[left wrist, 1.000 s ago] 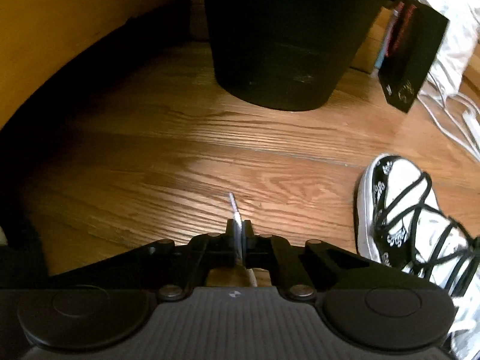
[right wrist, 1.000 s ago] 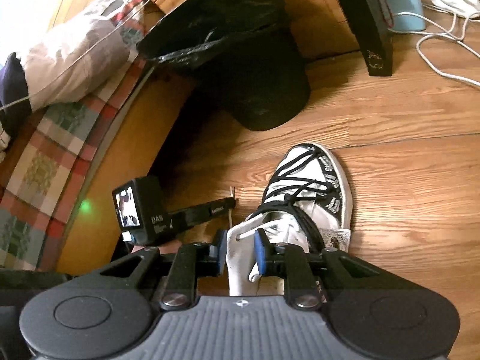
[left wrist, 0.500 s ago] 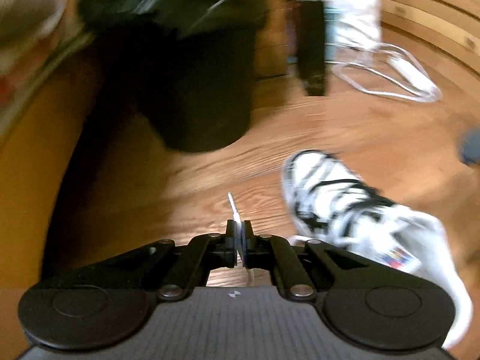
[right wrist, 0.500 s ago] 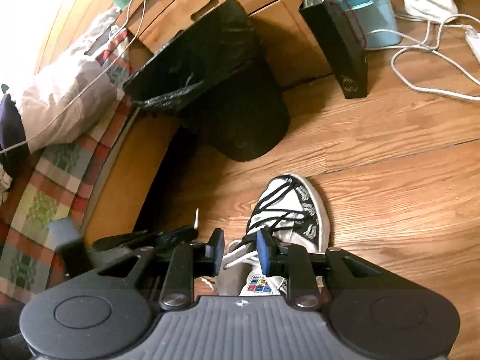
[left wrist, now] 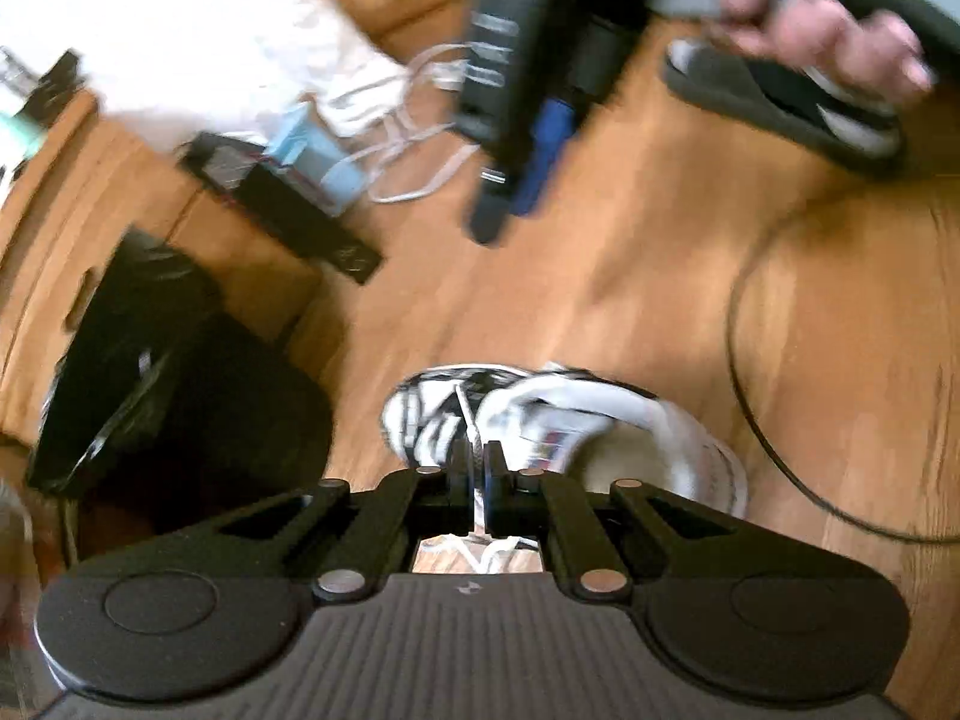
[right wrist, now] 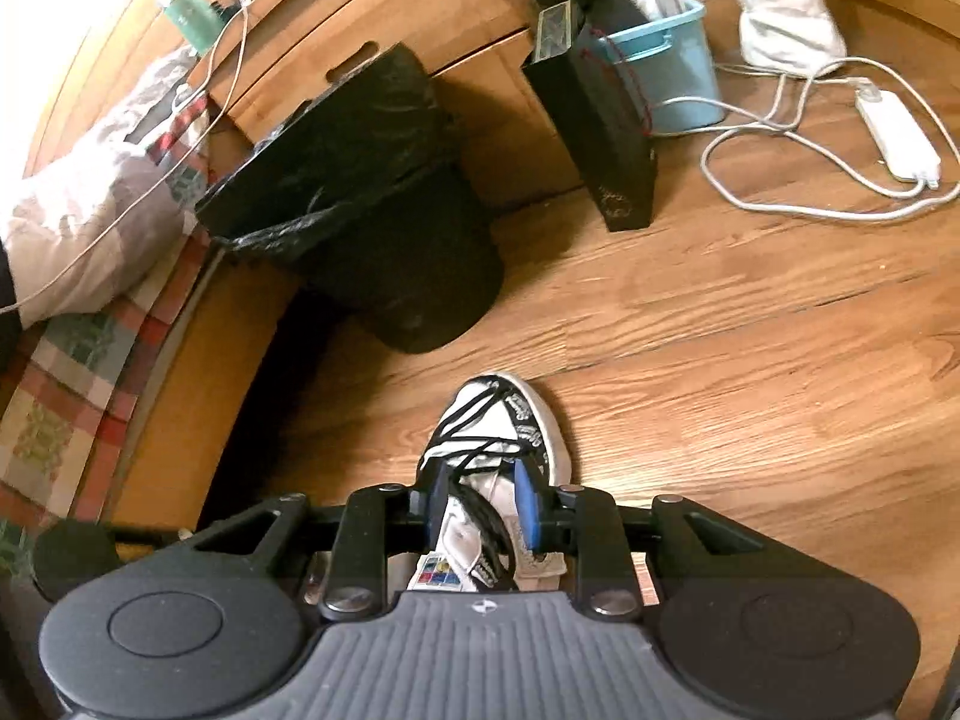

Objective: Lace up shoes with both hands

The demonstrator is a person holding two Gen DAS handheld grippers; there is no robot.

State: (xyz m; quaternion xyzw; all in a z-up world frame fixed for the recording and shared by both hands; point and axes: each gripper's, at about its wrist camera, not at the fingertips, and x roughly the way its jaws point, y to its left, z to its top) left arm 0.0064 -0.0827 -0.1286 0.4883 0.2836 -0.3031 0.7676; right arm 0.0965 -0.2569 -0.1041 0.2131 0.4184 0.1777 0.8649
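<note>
Both grippers angled down over shoe [right wrist: 504,438]: left gripper [left wrist: 478,468] pinching lace [left wrist: 465,420], right gripper [right wrist: 480,510] spread.

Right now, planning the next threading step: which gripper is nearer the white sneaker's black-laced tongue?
Right. The right gripper straddles the tongue, jaws open; the left gripper is above the sneaker, pinching a white lace.

White sneaker [right wrist: 510,432] with black laces, upright on wood floor, white lace end [left wrist: 471,432] pulled up
</note>
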